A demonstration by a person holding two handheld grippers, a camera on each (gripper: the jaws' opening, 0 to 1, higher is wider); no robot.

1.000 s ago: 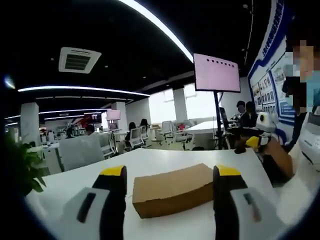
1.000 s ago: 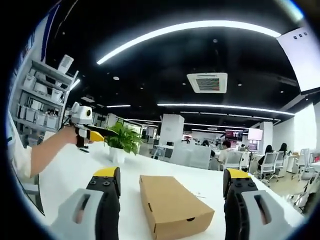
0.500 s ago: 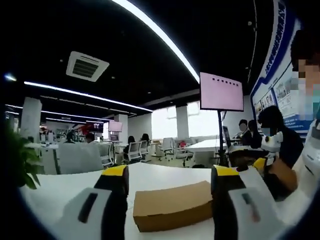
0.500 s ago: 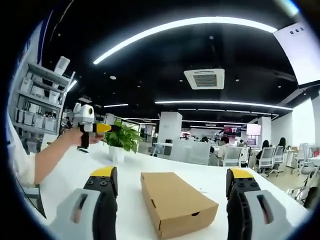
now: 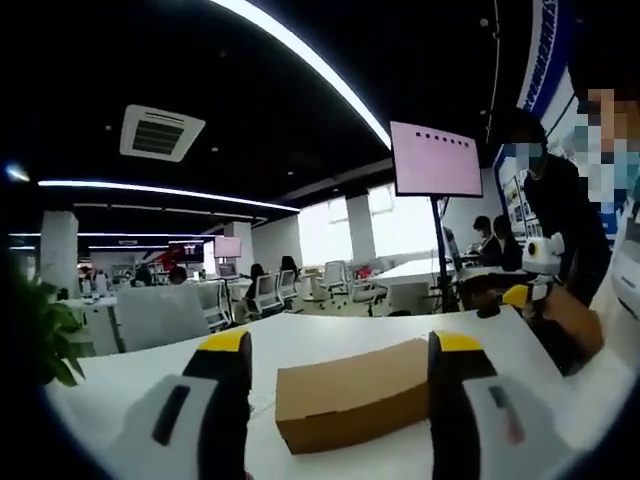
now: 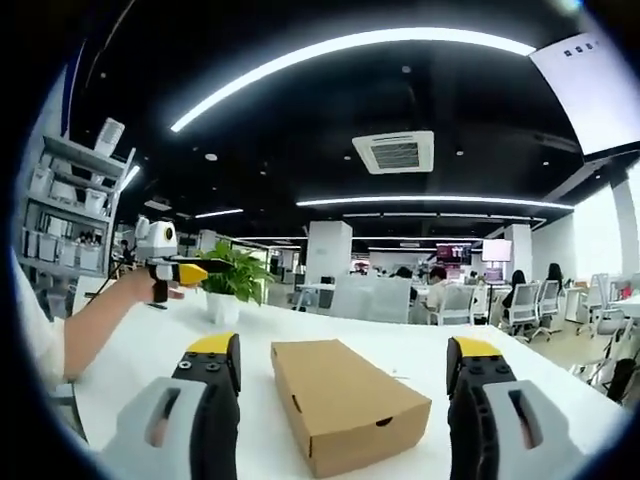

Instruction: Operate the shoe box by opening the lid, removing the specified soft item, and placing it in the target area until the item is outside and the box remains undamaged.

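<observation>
- What lies inside the shoe box (image 5: 355, 398) (image 6: 343, 400) cannot be told, since its lid is down.
- It is plain brown cardboard, long and low, with a small notch in the end wall in the right gripper view.
- It rests on the white bench (image 5: 330, 335) (image 6: 150, 345), well in from the edges (the far edge runs behind it).
- The left gripper (image 5: 340, 350) has its fingers spread wide, gripping nothing, the box between them.
- The right gripper (image 6: 343, 352) likewise: fingers far apart, empty.
- A potted plant (image 6: 230, 285) stands toward the far edge.
</observation>
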